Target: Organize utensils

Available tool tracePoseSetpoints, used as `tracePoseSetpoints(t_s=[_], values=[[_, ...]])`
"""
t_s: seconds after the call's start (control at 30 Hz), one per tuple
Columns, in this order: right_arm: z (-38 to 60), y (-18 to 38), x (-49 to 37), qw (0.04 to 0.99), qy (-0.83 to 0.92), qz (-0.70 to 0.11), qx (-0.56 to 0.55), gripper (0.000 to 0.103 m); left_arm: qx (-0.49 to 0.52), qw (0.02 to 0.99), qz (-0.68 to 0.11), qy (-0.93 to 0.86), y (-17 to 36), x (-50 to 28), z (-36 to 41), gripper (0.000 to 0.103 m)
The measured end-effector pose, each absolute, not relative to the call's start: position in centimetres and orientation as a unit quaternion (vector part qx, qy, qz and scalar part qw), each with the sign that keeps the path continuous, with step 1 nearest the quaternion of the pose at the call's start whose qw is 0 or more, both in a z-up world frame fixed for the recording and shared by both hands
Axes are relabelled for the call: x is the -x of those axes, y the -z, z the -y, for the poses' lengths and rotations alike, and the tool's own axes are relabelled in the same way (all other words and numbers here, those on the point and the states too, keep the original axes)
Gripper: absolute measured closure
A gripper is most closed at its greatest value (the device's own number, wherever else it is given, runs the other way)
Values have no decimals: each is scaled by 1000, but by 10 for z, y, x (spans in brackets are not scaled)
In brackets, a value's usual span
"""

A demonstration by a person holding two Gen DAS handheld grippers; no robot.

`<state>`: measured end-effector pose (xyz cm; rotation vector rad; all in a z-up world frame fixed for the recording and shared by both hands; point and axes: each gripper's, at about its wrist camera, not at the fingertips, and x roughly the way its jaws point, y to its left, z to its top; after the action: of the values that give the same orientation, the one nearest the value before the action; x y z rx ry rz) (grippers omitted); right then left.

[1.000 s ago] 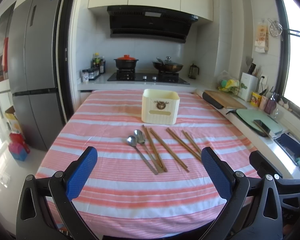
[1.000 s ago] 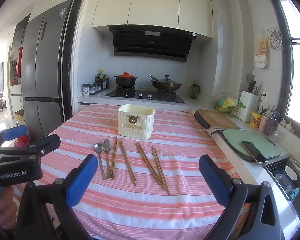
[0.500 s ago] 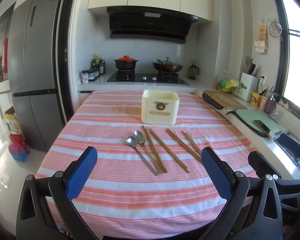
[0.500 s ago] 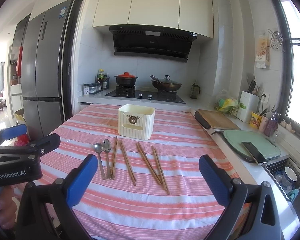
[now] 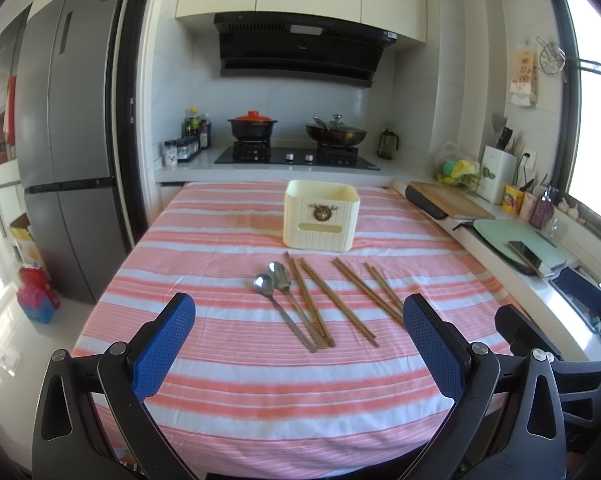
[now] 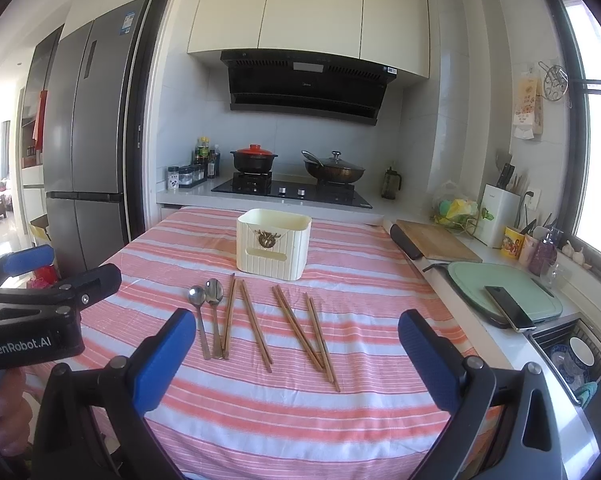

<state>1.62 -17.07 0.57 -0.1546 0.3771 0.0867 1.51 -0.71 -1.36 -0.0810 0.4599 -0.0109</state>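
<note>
Both grippers are spread wide and holding nothing. The left gripper (image 5: pixel 298 334) hangs above the near part of the table (image 5: pixel 228 248) with its blue pads (image 5: pixel 162 344) well apart, touching nothing, and the right gripper (image 6: pixel 296 354) is the same, jaws gaping over the striped cloth. The utensils all lie flat in the middle of the table: two metal spoons (image 5: pixel 278 300) side by side on the left, then wooden chopsticks (image 5: pixel 340 300) fanned out to their right in loose pairs, the nearest one lying right against the spoon handles. The cream utensil holder (image 5: pixel 320 216) stands upright just behind them, toward the stove (image 5: pixel 296 156). From the right wrist view the left gripper shows at the left edge, off to the side of the spoons (image 6: pixel 204 312).
</note>
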Motion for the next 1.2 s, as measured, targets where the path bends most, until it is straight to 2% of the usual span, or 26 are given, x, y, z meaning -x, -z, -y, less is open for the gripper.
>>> tracePoseSetpoints(t_s=[1.2], values=[[177, 6, -15, 977, -41, -196, 73, 0, 41, 970, -241, 9, 19, -23, 5, 0]])
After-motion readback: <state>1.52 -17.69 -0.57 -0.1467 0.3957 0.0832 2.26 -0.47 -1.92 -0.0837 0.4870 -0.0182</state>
